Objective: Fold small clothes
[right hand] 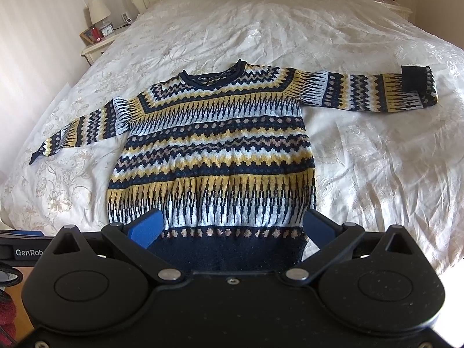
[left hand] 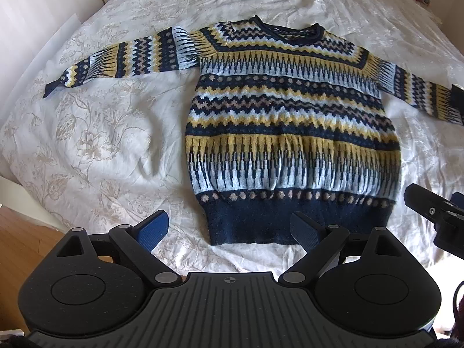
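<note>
My left tongs (left hand: 229, 229) hover spread wide and empty over the near edge of the bed (left hand: 95, 133), their blue ribbed pads (left hand: 152, 230) clear of any fabric, and the sweater (left hand: 290, 133) lies just beyond them, its dark navy hem closest to me and a little to the right of centre. My right tongs (right hand: 235, 226) are likewise parted with nothing between them, hanging above that same navy hem band, the sweater's body stretching away straight ahead. The sweater sits flat and face up in the middle of the bed, neckline at the far end, both sleeves thrown out sideways: the left sleeve (left hand: 116, 58) runs out to a thin navy cuff, the right sleeve (right hand: 377, 92) lies straight with its cuff turned back. It is a chunky knit, banded across in navy, mustard yellow, pale blue and tan, with zigzags, dot rows and long tooth-like stripes, and ribbed at collar and hem. Under it the bedspread is cream-white, crinkled, with a faint floral print. Far left stands a pale bedside table (right hand: 95, 47) carrying a lamp (right hand: 98, 11).
</note>
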A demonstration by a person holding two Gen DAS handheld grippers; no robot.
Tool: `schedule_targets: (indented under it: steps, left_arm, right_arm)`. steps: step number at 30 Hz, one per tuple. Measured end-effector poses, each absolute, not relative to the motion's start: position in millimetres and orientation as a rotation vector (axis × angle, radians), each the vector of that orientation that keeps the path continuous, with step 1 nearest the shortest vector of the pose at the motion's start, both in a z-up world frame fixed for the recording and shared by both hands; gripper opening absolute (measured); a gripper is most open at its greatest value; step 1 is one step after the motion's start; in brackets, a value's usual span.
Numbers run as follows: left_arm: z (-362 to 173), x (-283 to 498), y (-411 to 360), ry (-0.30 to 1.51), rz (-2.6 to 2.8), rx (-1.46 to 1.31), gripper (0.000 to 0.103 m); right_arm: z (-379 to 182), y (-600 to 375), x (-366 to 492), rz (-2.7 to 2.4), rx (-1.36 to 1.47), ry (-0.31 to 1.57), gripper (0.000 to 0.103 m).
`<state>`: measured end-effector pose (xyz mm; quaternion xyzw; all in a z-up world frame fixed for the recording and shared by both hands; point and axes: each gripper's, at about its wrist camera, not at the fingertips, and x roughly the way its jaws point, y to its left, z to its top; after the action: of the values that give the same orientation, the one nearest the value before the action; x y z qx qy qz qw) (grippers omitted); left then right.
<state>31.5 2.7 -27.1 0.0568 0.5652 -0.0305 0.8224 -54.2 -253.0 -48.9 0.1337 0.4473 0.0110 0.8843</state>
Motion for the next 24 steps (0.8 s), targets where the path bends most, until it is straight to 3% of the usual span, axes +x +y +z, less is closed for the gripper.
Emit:
schedule_targets:
  steps: [24]
  left_arm:
    - [-36.9,146.1,5.0,1.182,-0.116,0.109,0.090]
  right_arm:
    - [-57.5,-256.0,47.3,-0.010,0.314,0.970,0.102]
